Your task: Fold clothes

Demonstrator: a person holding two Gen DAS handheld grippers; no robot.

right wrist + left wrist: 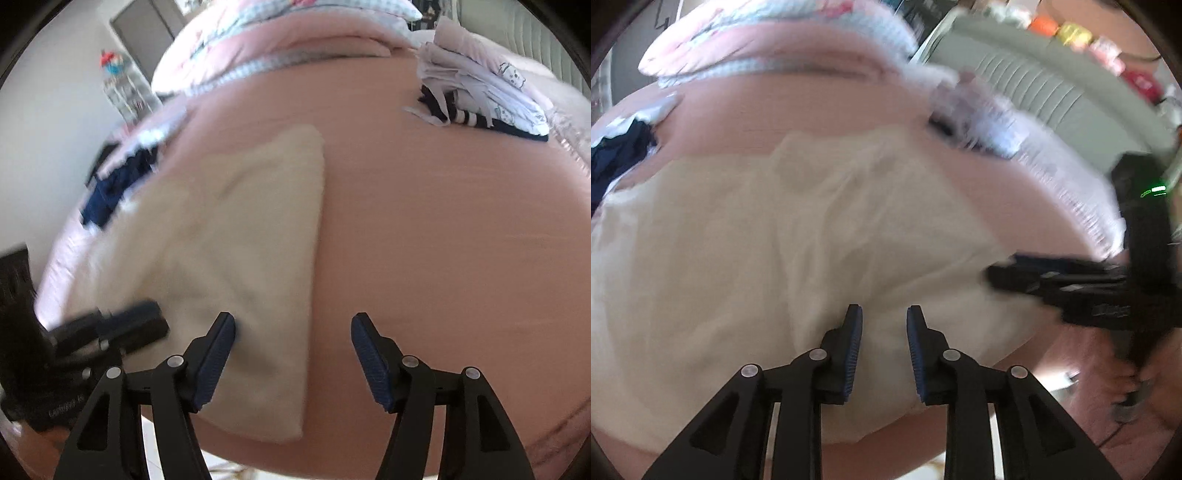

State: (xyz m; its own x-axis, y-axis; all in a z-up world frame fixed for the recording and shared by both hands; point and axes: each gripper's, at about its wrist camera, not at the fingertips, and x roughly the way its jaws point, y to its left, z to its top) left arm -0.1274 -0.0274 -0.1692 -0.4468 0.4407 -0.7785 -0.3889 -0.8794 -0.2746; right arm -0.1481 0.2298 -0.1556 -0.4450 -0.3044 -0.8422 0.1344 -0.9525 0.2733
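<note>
we hover both tongs, left tongs (pixel 882 317) slightly parted and right tongs (pixel 293 325) wide, empty over the cream garment (pixel 236 236) laid flat on the pink bed (pixel 443 240) for folding.

A bed with a pink sheet (pixel 443 229) fills most of both views. At the top of the frame lies a bunched quilt (pixel 295 33), pink with pale checked and floral parts. In the right wrist view, a plain white wall (pixel 48 122) stands at the left, with a grey door (pixel 147 33) at upper left. In the left wrist view, a grey ribbed headboard (pixel 1034 81) crosses the upper right, blurred. Soft daylight falls evenly. Pale floor (pixel 155 454) shows at the bottom edge.
</note>
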